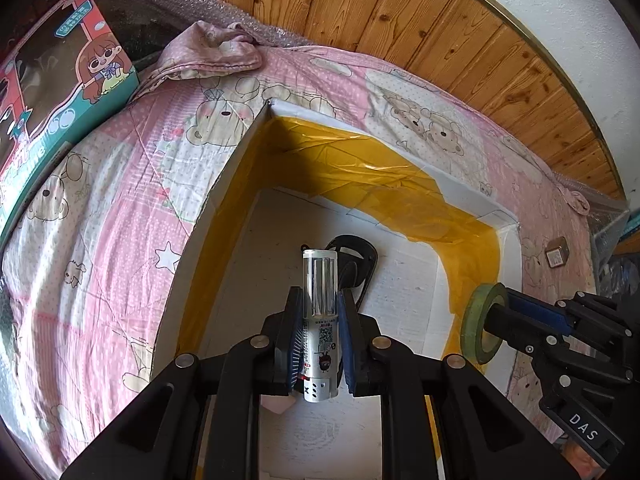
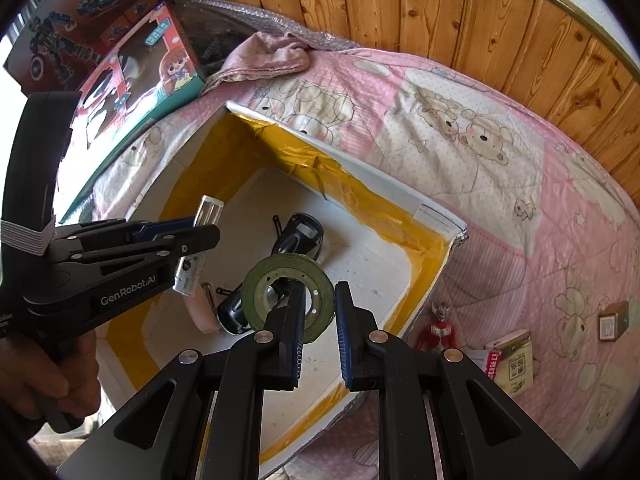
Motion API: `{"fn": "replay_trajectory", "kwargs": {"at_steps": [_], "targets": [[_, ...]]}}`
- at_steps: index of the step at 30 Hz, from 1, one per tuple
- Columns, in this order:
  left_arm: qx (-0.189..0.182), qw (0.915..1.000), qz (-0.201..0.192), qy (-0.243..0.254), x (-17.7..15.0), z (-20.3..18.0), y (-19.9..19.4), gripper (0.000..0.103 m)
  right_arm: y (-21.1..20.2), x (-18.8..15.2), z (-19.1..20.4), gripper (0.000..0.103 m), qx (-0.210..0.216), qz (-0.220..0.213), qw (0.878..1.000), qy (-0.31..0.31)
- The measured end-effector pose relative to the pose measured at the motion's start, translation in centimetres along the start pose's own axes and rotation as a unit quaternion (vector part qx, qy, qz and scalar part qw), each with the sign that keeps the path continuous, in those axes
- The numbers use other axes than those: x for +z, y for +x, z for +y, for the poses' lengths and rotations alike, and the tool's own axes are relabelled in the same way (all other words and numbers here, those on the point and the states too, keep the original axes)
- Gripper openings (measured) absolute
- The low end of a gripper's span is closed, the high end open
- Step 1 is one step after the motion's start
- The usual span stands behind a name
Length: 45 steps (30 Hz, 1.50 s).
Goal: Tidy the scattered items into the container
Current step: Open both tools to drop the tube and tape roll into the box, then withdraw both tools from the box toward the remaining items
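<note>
My left gripper is shut on a white spray bottle with a clear cap, held over the white foam box lined with yellow tape. In the right wrist view the same gripper holds the bottle above the box. My right gripper is shut on the wall of a green tape roll, one finger through its hole, over the box's near side. In the left wrist view that gripper and the roll are at the right. Black items and a pink item lie inside.
The box sits on a pink bear-print quilt. A red figure, a printed packet and a small brown box lie on the quilt to the right. Toy boxes stand at the back left. A hand holds the left gripper's handle.
</note>
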<state>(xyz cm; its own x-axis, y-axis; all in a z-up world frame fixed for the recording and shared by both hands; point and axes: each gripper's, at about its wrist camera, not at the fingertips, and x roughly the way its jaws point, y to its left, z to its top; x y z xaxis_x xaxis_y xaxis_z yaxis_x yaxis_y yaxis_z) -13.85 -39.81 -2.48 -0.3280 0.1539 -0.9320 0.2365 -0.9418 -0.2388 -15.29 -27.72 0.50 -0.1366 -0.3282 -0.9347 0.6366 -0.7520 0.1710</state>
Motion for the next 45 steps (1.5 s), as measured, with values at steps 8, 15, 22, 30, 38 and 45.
{"fn": "replay_trajectory", "kwargs": {"at_steps": [8, 15, 22, 30, 38, 45], "targets": [[-0.011, 0.9989, 0.004, -0.046, -0.2, 2.4, 0.8, 0.034, 0.0, -0.4, -0.9, 0.020, 0.007, 0.002, 1.000, 0.022], [-0.022, 0.9986, -0.010, -0.047, -1.1, 2.8, -1.1, 0.034, -0.6, -1.6, 0.1, 0.020, 0.016, 0.004, 1.000, 0.018], [-0.027, 0.9984, -0.019, -0.046, -2.8, 2.5, -3.2, 0.034, -2.5, -2.6, 1.8, 0.020, 0.009, -0.012, 1.000, 0.008], [-0.041, 0.9978, -0.035, -0.040, -4.8, 1.7, -6.0, 0.034, -5.3, -3.9, 3.9, 0.020, 0.004, -0.033, 0.999, -0.006], [-0.046, 0.9969, -0.050, -0.038, -7.3, 1.2, -8.5, 0.034, -7.9, -5.8, 5.6, 0.020, -0.018, -0.053, 0.998, -0.021], [-0.054, 0.9968, -0.050, -0.029, -9.8, 0.3, -9.9, 0.034, -9.6, -8.0, 6.1, 0.020, -0.032, -0.068, 0.997, -0.012]]}}
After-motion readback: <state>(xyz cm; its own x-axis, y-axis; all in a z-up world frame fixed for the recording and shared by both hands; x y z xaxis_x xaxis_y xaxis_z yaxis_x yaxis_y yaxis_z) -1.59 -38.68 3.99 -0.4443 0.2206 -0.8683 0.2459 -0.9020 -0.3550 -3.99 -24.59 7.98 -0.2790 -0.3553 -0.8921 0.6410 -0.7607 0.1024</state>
